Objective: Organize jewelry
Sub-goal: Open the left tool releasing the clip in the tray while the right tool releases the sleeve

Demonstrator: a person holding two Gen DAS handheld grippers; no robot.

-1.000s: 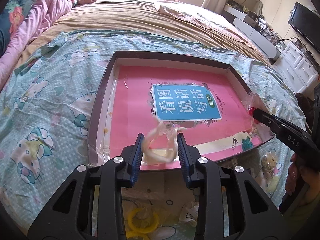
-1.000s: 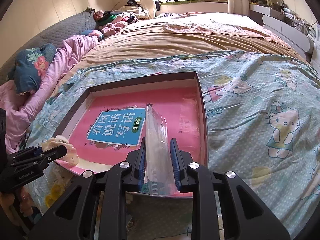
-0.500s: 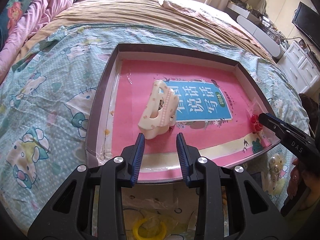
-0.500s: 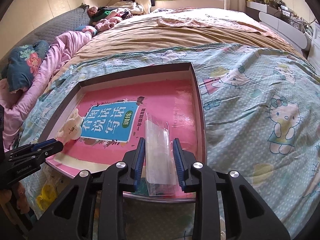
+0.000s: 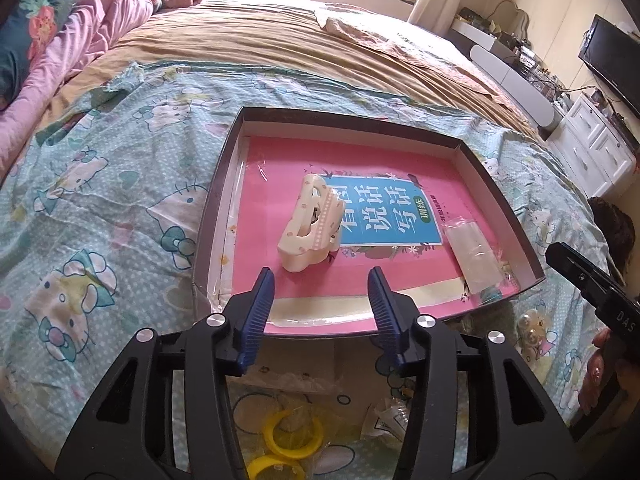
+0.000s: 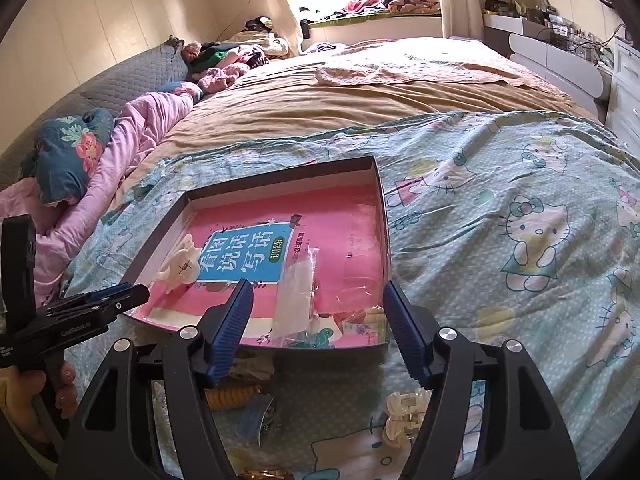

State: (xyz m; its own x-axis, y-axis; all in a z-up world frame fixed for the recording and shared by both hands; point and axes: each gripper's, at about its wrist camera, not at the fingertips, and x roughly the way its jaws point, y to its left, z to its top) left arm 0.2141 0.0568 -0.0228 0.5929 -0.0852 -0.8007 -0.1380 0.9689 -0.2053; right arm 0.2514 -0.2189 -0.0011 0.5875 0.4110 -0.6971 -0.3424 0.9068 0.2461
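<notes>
A shallow dark-rimmed tray point(image 5: 218, 196) point(image 6: 382, 216) lined with a pink book lies on the bed. A cream hair claw clip point(image 5: 312, 228) point(image 6: 180, 266) lies in its near left part. A clear plastic packet point(image 5: 474, 254) point(image 6: 298, 296) lies at its near right. My left gripper point(image 5: 320, 296) is open and empty, just short of the clip. My right gripper point(image 6: 316, 312) is open and empty, its jaws wide on either side of the packet's near end.
Loose items lie on the Hello Kitty sheet in front of the tray: yellow rings point(image 5: 294, 434), small packets point(image 5: 390, 414), an orange spiral tie point(image 6: 234, 396), a pale claw clip point(image 6: 404, 412), clear beads point(image 5: 530, 326). White drawers point(image 5: 592, 156) stand right of the bed.
Both grippers opened wide and drew back toward the tray's near edge. The left let go of the claw clip, the right let go of the clear packet; both now lie in the tray.
</notes>
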